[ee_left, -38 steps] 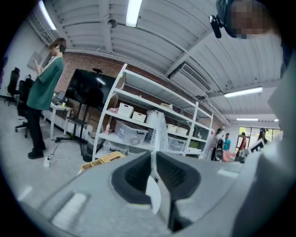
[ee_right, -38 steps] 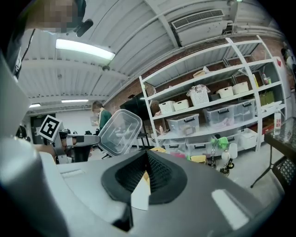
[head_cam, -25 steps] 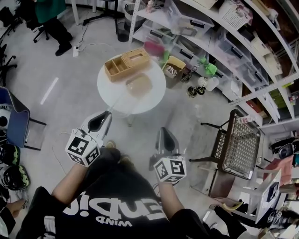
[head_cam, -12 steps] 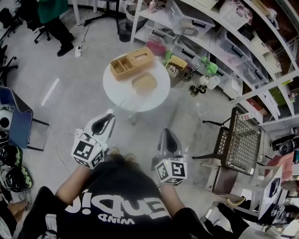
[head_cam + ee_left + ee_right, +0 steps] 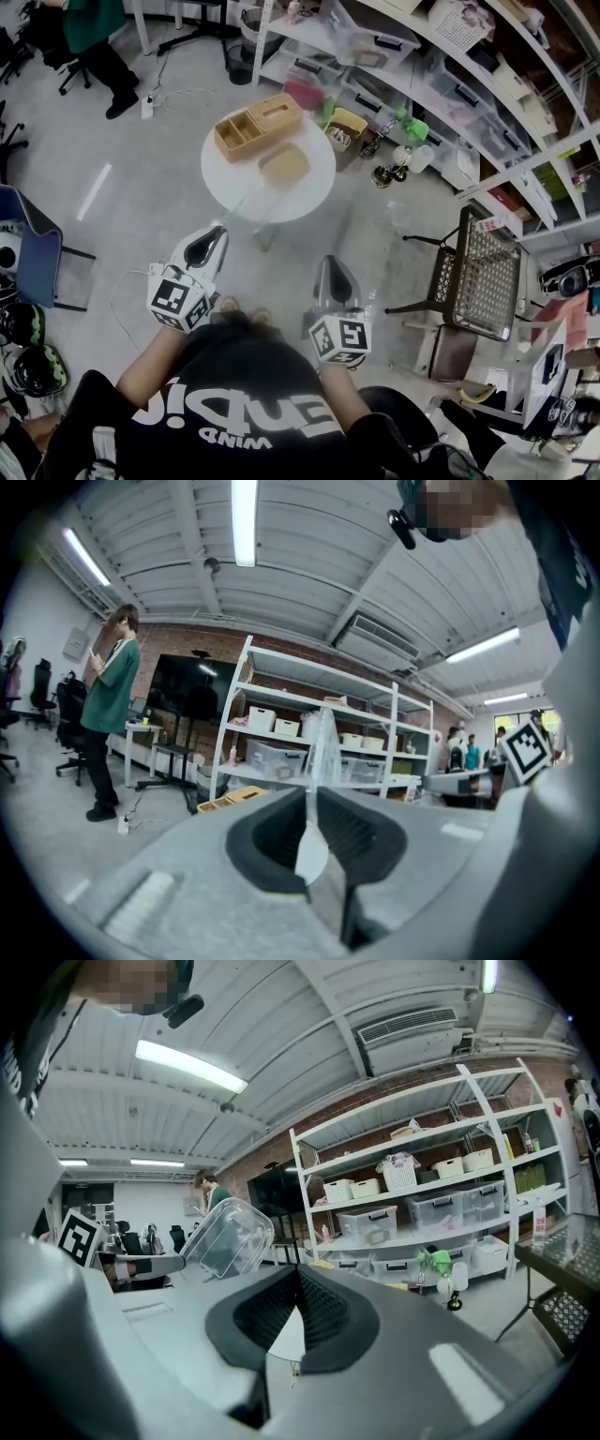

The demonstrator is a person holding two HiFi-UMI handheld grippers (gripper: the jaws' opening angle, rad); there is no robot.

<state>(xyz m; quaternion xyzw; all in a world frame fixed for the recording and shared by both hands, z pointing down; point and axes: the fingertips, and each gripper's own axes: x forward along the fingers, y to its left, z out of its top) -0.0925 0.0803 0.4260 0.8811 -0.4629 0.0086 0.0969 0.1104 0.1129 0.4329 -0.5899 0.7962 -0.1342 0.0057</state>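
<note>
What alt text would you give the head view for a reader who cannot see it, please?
Seen from above, a person holds two grippers over a grey floor, the left gripper shut on a clear plastic container, the right gripper shut and empty. Ahead stands a round white table bearing a wooden organiser and a tan box, with shelves beyond.

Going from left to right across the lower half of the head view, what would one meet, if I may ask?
Blue chair, left hand-held gripper, right hand-held gripper, black mesh chair.
</note>
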